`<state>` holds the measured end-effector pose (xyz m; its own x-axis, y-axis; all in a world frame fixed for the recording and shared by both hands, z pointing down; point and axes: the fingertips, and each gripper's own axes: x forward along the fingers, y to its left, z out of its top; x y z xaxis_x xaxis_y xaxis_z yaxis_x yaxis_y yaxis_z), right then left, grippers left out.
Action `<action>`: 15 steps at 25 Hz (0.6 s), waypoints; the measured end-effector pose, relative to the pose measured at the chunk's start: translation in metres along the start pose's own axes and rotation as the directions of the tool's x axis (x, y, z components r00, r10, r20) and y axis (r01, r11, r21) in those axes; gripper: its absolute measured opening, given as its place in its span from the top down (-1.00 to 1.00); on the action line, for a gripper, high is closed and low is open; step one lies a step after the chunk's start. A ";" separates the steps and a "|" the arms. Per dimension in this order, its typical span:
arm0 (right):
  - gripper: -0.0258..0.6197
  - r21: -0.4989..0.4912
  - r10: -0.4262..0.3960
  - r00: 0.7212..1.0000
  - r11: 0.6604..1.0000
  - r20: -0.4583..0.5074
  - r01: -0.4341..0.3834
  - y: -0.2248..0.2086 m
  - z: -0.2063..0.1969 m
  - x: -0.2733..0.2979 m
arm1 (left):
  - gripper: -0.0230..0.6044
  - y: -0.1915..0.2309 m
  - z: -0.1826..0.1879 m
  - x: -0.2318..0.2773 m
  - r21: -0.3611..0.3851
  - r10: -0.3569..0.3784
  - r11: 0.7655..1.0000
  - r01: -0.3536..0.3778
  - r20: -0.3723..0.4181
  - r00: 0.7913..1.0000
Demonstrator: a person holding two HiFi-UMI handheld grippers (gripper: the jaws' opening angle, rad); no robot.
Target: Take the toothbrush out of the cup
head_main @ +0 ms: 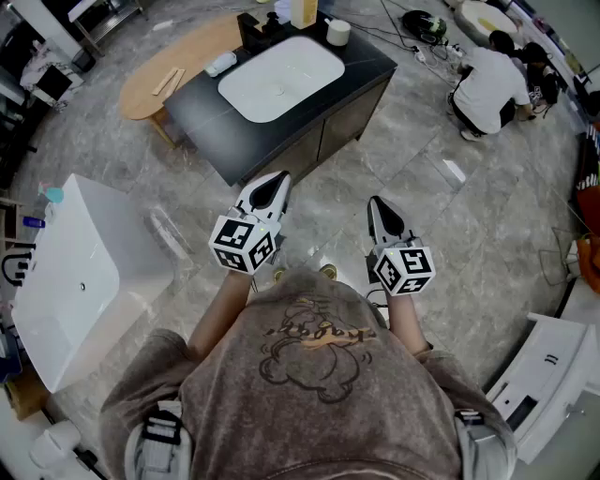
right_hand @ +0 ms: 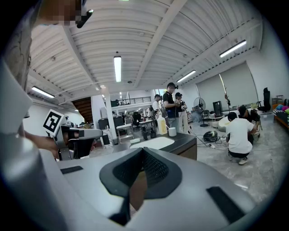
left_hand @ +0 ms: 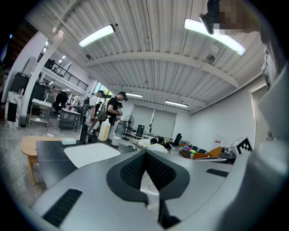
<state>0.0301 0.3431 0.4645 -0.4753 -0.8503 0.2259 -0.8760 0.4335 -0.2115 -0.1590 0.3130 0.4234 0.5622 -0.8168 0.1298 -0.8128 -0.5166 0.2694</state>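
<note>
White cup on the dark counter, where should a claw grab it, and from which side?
Probably across its round side wall, coming from the counter's right end: the white cup stands upright near that corner, and a bottle stands on its left.

Legible text: none I can read.
- Shirt (head_main: pixel 375 412): script line across the chest print (head_main: pixel 314 356), too small to make out.
- Marker cube (head_main: pixel 242 244) on my left gripper (head_main: pixel 277 178), and another marker cube (head_main: pixel 404 269) on my right gripper (head_main: pixel 376 202): square patterns only, no letters.
</note>
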 end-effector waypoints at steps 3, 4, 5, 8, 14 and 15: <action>0.92 -0.001 0.001 1.000 1.000 0.007 -0.001 -0.001 -0.001 0.003 | 0.86 0.003 -0.004 -0.002 0.004 0.013 1.000 -0.013 0.003 1.000; 0.92 -0.002 0.000 1.000 1.000 0.009 0.000 -0.001 0.000 0.004 | 0.86 0.003 -0.005 -0.002 0.007 0.016 1.000 -0.016 0.002 1.000; 0.92 0.000 0.000 1.000 1.000 0.012 0.000 -0.002 0.001 0.004 | 0.86 0.003 -0.006 -0.001 0.009 0.019 1.000 -0.019 -0.001 1.000; 0.91 0.024 0.001 1.000 1.000 0.023 -0.001 -0.004 0.003 0.002 | 0.86 0.002 -0.007 -0.001 0.008 0.024 1.000 -0.024 -0.006 1.000; 0.91 0.033 -0.013 1.000 0.999 0.017 0.012 -0.018 0.001 -0.009 | 0.86 -0.001 -0.010 0.013 0.008 0.035 0.999 -0.035 -0.012 0.999; 0.91 0.034 -0.013 1.000 0.999 0.021 0.012 -0.023 0.001 -0.012 | 0.86 -0.004 -0.011 0.017 0.009 0.036 0.999 -0.036 -0.009 0.999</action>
<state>0.0562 0.3430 0.4661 -0.4620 -0.8621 0.2082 -0.8785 0.4124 -0.2412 -0.1446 0.3035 0.4352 0.5338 -0.8326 0.1475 -0.8338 -0.4893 0.2555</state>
